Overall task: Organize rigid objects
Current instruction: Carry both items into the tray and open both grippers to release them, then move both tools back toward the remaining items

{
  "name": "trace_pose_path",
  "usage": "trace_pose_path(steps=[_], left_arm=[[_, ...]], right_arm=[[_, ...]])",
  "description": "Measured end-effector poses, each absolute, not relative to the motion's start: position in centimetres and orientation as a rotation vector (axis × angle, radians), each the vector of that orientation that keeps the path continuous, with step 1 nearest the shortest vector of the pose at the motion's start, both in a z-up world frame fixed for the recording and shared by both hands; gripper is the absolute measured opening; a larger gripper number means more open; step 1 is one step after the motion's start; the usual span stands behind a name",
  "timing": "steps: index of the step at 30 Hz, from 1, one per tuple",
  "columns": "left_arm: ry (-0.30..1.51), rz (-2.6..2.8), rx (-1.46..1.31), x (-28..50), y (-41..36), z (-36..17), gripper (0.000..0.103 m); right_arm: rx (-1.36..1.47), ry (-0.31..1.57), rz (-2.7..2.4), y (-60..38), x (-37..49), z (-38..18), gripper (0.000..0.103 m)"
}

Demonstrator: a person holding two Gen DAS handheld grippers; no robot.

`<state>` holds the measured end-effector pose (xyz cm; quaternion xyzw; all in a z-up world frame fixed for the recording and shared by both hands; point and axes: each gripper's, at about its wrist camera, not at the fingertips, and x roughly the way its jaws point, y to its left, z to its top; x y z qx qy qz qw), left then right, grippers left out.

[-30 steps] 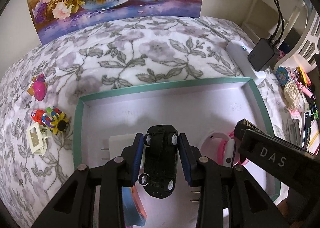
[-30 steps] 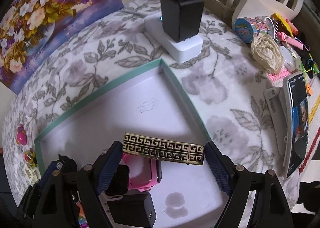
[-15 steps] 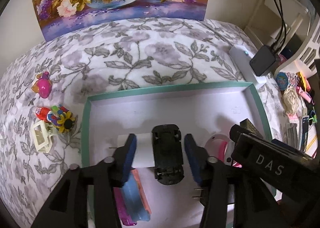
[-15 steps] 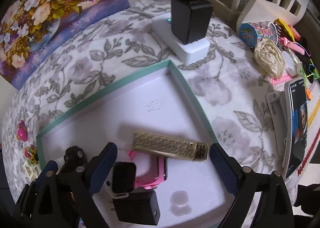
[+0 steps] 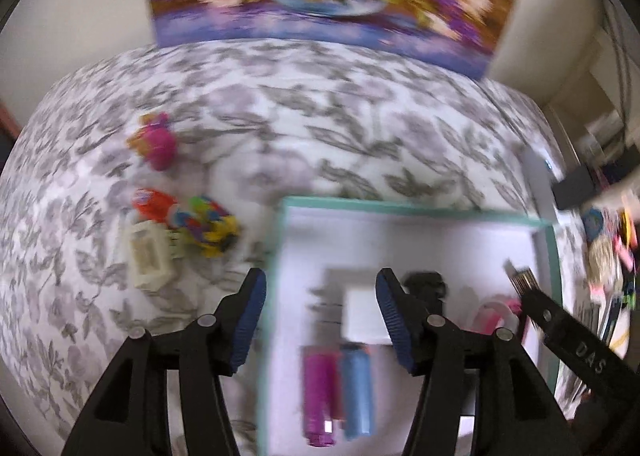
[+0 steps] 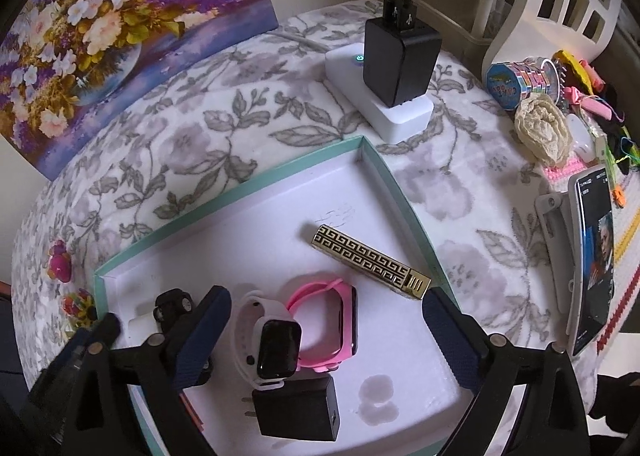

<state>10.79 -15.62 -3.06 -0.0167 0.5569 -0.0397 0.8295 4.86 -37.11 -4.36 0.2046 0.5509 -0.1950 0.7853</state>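
Floral tablecloth (image 6: 192, 143) bearing teal-rimmed tray (image 6: 384, 171), holding gold patterned lighter (image 6: 370, 260) at right, pink watch (image 6: 324, 320), black toy car (image 6: 172, 306) near left; right gripper (image 6: 326, 332) and left gripper (image 5: 320, 316), jaws just opening, both empty.

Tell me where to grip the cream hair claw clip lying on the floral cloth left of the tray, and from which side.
Judging from the blurred left wrist view, take the cream hair claw clip across its two long sides, coming straight down from above. It seems to lie flat, boxy and narrow enough for the open left hand-held gripper. Approach from its free left side: the colourful toy crowds its right edge.
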Motion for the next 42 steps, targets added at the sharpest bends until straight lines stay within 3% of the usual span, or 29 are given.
trace_pose_path(steps=[3,10,13,20,42], left_arm=[[1.172,-0.016,-0.076,11.2,-13.2,-2.5,0.073],[1.148,0.097,-0.171,11.6,-8.0,-1.3,0.075],[1.137,0.144,-0.212,11.7,-5.9,-0.9,0.087],[1.14,0.243,-0.28,11.6,-1.5,-0.9,0.087],[1.165,0.287,-0.401,11.8,6.0,-2.4,0.088]], right_arm=[[0.43,1.19,-0.417,-36.7,5.0,-4.3,0.098],[0.389,1.185,-0.386,-34.7,5.4,-3.7,0.098],[0.363,1.18,-0.365,-33.4,5.7,-3.3,0.098],[0.322,1.133,-0.281,-29.2,6.7,-1.8,0.103],[0.288,1.081,-0.036,-18.1,9.9,-1.6,0.103]])
